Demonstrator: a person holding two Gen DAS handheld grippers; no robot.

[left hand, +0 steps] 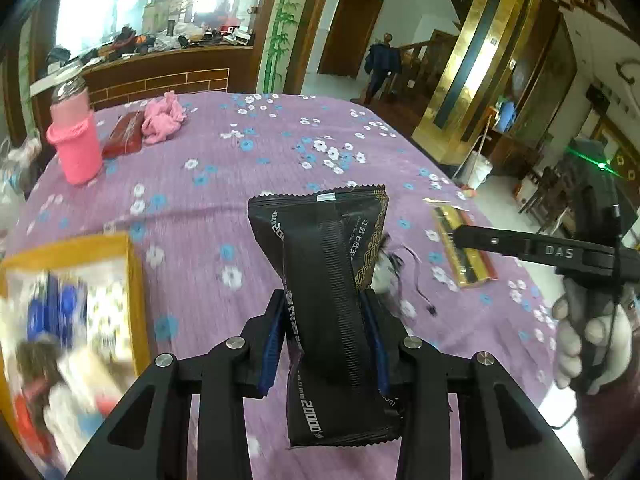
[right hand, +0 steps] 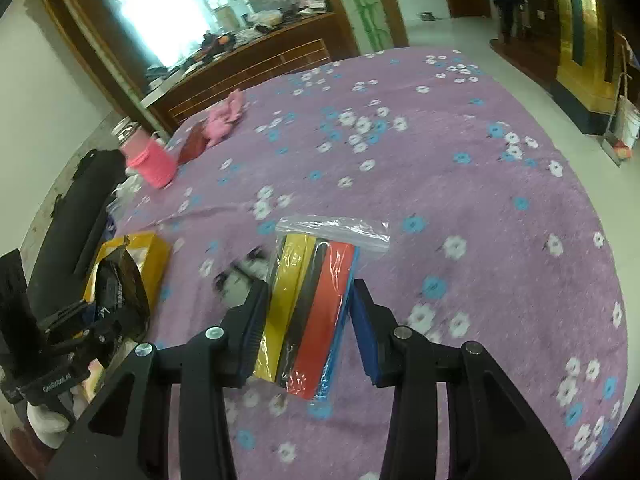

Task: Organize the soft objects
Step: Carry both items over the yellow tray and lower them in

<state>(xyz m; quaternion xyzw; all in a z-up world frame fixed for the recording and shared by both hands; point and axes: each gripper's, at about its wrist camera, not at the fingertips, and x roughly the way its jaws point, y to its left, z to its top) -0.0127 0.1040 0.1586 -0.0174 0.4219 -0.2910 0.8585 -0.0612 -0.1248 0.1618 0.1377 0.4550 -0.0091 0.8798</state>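
The black foil packet [left hand: 332, 300] bears "2000" printed near its lower end and again, upside down, near its upper left corner, beside Chinese characters too small to read. The other gripper's arm [left hand: 560, 252] is marked "DAS". A strap [right hand: 52, 384] reads "GenRobot.AI".

daylight blown out at back window [left hand: 132, 8], soft even light on purple cloth [left hand: 248, 168], heavy fisheye bend at edges, motion blur on yellow box [left hand: 76, 312] lower left
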